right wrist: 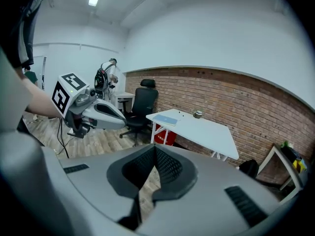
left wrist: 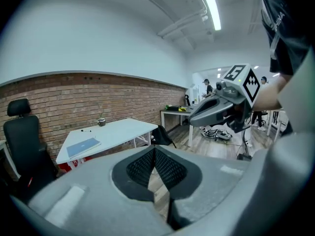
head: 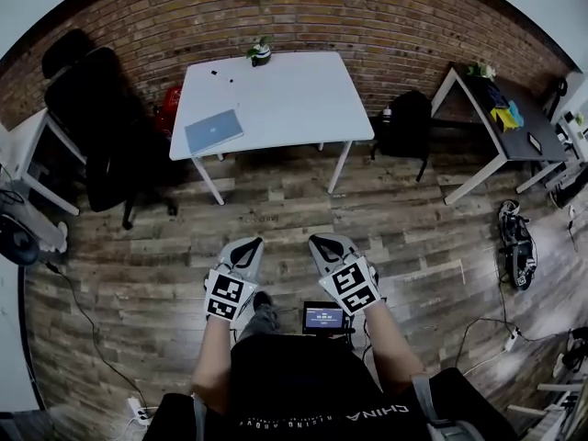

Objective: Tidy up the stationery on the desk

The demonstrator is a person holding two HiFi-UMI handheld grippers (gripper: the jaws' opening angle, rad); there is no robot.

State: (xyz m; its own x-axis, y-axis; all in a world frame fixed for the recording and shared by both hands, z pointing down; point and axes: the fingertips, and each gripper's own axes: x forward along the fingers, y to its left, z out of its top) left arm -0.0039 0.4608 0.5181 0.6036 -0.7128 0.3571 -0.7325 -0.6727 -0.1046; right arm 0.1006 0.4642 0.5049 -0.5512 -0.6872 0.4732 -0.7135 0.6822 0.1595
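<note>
Head view shows the white desk (head: 303,108) well apart from the person (head: 303,384), across the wooden floor (head: 413,237). A blue notebook (head: 213,131) and small dark items (head: 214,72), perhaps pens, lie on it. The left tongs (head: 246,243) and right tongs (head: 323,240) are fully closed on nothing, held side by side, probably because nothing is within reach.

The person is wearing a black top (head: 312,375) with white lettering (head: 367,412) (upside down in the head view). Beyond the top, the left gripper (head: 246,244) and right gripper (head: 323,243) are showing pale-grey shells, black ribbed pads (left wrist: 141,167) and black-and-white marker cubes (head: 225,297).
</note>
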